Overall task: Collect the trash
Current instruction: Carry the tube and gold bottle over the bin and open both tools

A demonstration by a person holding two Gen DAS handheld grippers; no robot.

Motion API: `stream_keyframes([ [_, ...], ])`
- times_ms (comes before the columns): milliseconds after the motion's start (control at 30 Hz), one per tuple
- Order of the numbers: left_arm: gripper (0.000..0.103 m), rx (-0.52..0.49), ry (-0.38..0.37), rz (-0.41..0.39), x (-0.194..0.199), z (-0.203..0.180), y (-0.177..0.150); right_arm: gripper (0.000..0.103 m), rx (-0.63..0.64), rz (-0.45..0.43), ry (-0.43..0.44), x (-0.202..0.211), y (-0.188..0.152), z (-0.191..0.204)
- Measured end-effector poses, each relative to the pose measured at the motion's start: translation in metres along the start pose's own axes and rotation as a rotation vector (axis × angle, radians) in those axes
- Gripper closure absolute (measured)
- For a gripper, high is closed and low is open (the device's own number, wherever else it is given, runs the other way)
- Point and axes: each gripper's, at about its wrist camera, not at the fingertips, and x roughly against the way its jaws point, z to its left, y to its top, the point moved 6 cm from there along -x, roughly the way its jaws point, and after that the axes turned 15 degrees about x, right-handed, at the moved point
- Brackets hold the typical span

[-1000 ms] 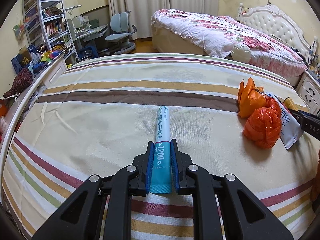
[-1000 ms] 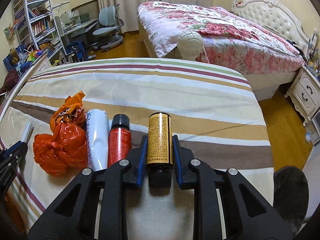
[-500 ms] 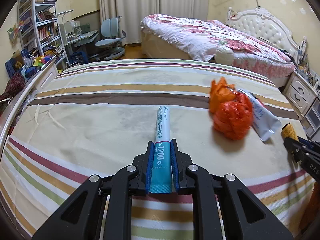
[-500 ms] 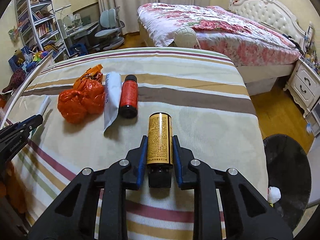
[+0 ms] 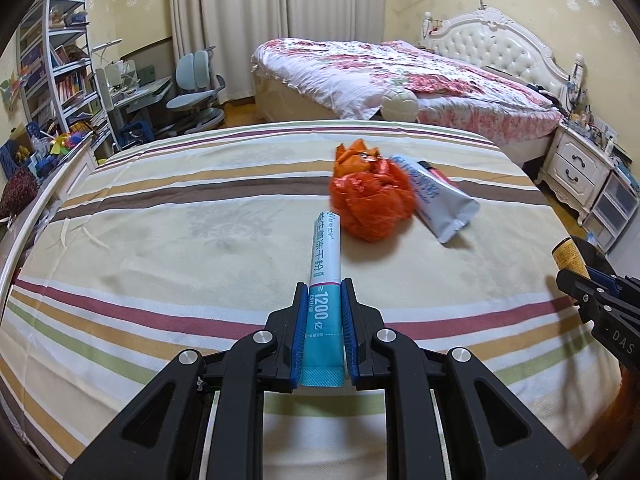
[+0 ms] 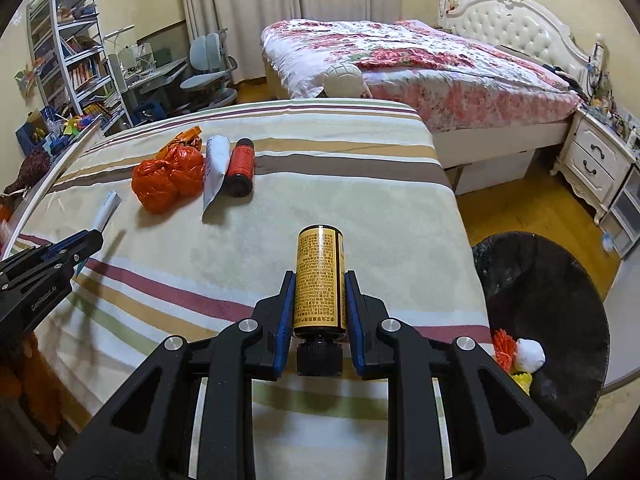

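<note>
Left gripper [image 5: 324, 300] jaws still clamp the teal sachet [image 5: 325, 280], right gripper [image 6: 320, 286] jaws the yellow bottle [image 6: 320, 278]; both drawn back over the striped bed [image 6: 280, 240], black bin [image 6: 560, 320] now at 4 o'clock.

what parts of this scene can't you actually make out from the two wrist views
- Red bottle: left wrist view, almost all hidden behind the white pouch.
- Bin contents: right wrist view, mostly lost in the dark liner and cut by the frame edge.
- Amber bottle label: right wrist view, print too small to read.
</note>
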Motion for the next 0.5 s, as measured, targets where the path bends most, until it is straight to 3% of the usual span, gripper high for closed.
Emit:
stream_keyframes([
  [500, 0.085, -0.117, -0.136, -0.026, 0.017, -0.092, -0.016, 0.08, -0.128, -0.017, -0.159, 0.036, -0.031, -0.079],
])
